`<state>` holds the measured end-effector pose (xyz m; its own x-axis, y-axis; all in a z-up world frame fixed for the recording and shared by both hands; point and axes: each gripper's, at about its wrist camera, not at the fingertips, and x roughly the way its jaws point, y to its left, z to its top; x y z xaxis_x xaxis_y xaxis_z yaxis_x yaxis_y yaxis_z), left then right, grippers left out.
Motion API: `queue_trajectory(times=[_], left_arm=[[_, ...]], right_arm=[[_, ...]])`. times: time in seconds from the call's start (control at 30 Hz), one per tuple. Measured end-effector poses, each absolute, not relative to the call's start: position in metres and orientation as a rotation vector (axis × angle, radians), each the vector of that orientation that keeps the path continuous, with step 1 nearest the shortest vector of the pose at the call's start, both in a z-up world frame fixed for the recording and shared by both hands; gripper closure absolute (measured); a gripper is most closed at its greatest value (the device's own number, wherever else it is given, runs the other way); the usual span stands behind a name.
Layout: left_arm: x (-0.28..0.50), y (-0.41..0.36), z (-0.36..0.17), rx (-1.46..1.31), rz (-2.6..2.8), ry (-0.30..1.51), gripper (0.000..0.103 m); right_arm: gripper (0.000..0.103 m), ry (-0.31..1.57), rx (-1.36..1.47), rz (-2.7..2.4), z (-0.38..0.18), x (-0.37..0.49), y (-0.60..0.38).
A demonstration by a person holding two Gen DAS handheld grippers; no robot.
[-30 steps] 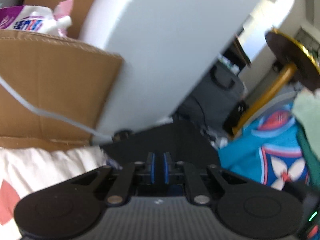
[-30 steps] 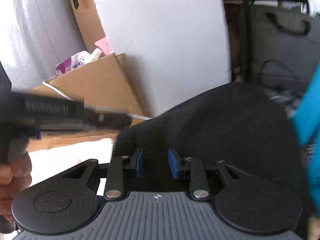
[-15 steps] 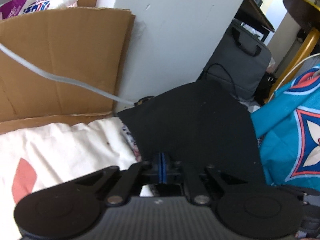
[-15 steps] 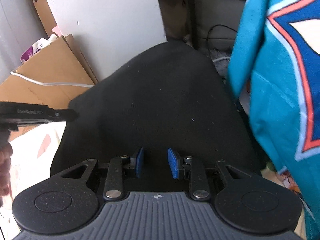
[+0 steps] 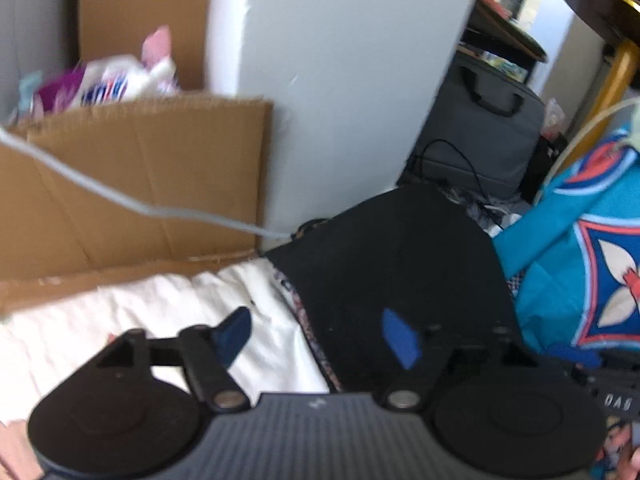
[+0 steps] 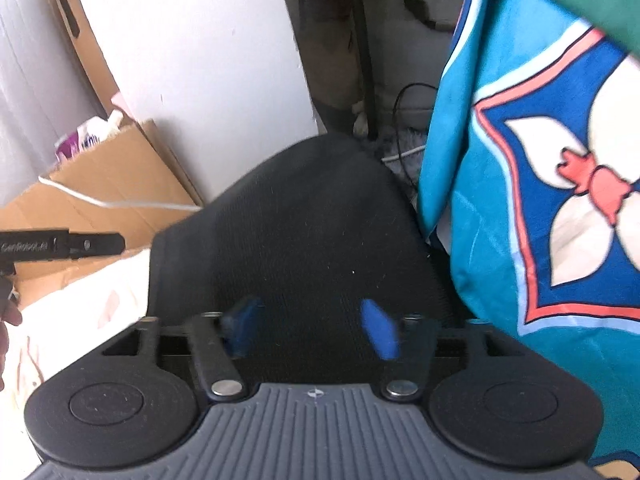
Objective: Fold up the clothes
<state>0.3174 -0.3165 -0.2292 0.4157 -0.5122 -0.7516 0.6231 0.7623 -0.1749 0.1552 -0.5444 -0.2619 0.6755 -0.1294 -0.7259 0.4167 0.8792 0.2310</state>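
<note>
Black cloth (image 6: 304,232) lies flat mid-frame; left gripper (image 5: 316,334) and right gripper (image 6: 310,330) have just opened wide, holding nothing.

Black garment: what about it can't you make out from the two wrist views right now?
- Black garment: near edge hidden behind right gripper body, right wrist view.
- Right side covered by teal cloth.
- Left wrist view: motion blur; left gripper body hides its near edge.

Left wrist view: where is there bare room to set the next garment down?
Free: white sheet, bordered by brown cardboard behind and black fabric on its right. Crowded: right side, where teal patterned cloth hangs beside the black fabric, grey bag behind.
</note>
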Motion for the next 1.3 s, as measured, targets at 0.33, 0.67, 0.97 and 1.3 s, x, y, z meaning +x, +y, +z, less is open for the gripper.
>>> queue_trajectory(times=[0.33, 0.67, 0.97, 1.3], left_arm=[[0.291, -0.317, -0.171, 0.283, -0.758, 0.938, 0.006], [0.266, -0.285, -0.078, 0.298, -0.743, 0.934, 0.002], [0.248, -0.236, -0.021, 0.298, -0.588, 1.017, 0.001], [0.205, -0.172, 0.067, 0.276, -0.571, 0.979, 0.001]], right_arm=[[0.005, 0.829, 0.462, -0.312, -0.212, 0.142, -0.536], [0.001, 0.845, 0.448, -0.267, -0.144, 0.132, -0.503], [0.001, 0.878, 0.459, -0.215, -0.090, 0.109, -0.484], [0.000, 0.886, 0.468, -0.193, -0.025, 0.056, -0.461]])
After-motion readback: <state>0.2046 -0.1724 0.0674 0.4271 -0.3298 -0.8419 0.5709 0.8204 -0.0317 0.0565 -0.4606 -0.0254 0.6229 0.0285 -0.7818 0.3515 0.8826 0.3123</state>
